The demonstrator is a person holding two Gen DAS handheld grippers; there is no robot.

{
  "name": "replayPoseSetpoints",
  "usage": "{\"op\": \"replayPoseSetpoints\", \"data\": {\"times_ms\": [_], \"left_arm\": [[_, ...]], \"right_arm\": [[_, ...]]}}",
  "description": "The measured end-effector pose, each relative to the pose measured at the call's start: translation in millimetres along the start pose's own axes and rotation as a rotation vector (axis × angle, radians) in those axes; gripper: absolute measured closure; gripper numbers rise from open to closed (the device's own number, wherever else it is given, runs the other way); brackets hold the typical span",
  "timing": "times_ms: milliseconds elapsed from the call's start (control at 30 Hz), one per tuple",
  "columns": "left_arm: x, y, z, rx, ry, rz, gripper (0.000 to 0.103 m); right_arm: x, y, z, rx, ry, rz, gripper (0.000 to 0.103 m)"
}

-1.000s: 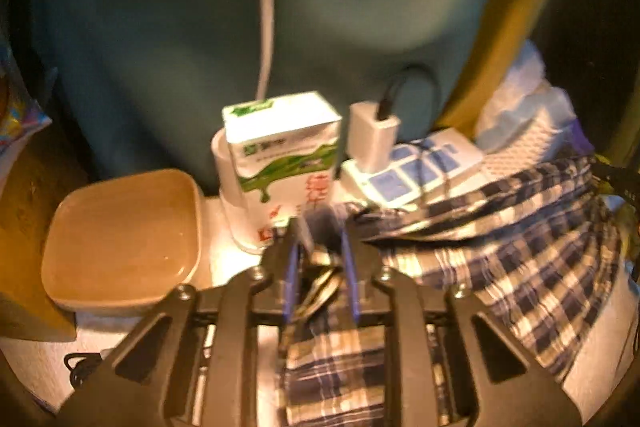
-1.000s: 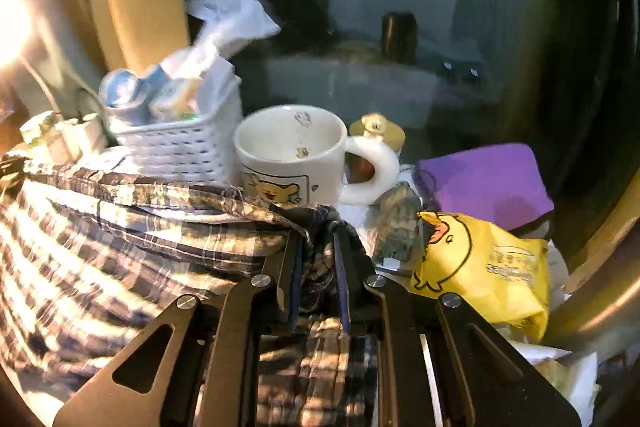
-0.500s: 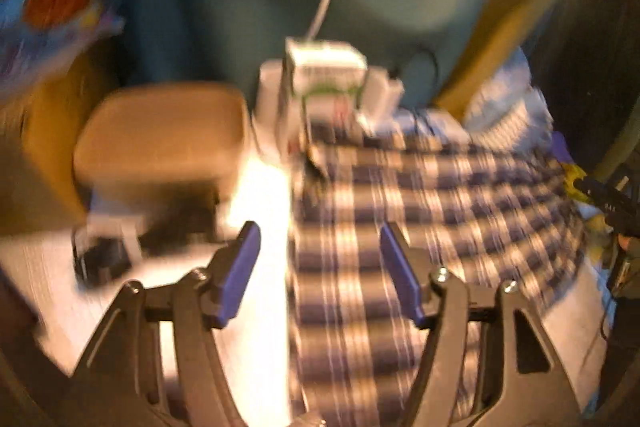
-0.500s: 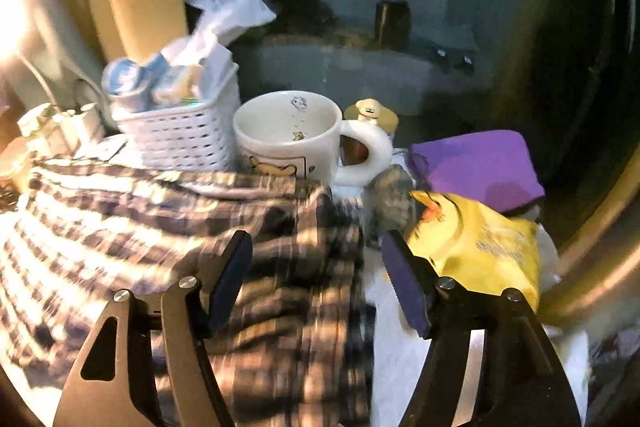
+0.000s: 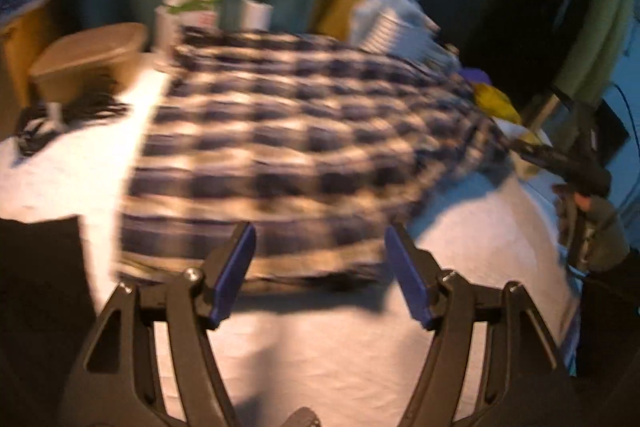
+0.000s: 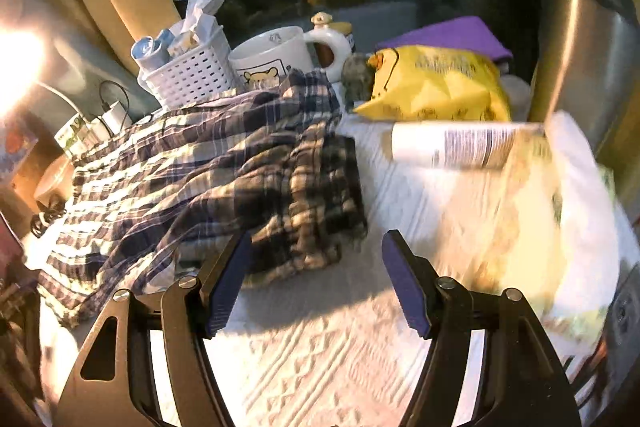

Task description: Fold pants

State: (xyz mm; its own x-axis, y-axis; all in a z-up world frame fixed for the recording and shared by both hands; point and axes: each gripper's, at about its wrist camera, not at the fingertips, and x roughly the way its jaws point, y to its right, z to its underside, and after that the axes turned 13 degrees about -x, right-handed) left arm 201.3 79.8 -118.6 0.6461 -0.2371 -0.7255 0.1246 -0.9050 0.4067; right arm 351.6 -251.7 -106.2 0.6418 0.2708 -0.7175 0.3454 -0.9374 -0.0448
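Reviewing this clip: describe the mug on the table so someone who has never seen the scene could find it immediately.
Start in the right wrist view at the plaid pants spread over the white tablecloth. Just beyond their far edge, the mug stands between the white slotted basket and the yellow snack bag. It is the only white cup, with a cartoon bear printed on it.

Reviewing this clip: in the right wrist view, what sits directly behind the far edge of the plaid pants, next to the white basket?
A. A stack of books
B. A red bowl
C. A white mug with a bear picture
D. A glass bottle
C. The white mug, printed with a bear, stands right behind the plaid pants and beside the white basket.
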Motion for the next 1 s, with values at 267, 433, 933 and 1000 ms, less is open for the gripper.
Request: {"op": "replayPoseSetpoints", "data": {"times_ms": [267, 433, 933, 1000], "left_arm": [[47, 33, 19, 0.173, -0.073, -0.155, 0.035], [58, 44, 23, 0.284, -0.023, -0.214, 0.035], [35, 34, 17, 0.171, -0.046, -0.134, 0.092], [26, 33, 20, 0.150, -0.048, -0.122, 0.092]], "right_arm": [[17, 12, -2, 0.103, 0.009, -0.089, 0.031], [41, 17, -6, 0.159, 0.001, -0.089, 0.031], [-4, -14, -9, -0.056, 0.071, -0.012, 0.076], [-15, -15, -3, -0.058, 0.076, -0.016, 0.076]]}}
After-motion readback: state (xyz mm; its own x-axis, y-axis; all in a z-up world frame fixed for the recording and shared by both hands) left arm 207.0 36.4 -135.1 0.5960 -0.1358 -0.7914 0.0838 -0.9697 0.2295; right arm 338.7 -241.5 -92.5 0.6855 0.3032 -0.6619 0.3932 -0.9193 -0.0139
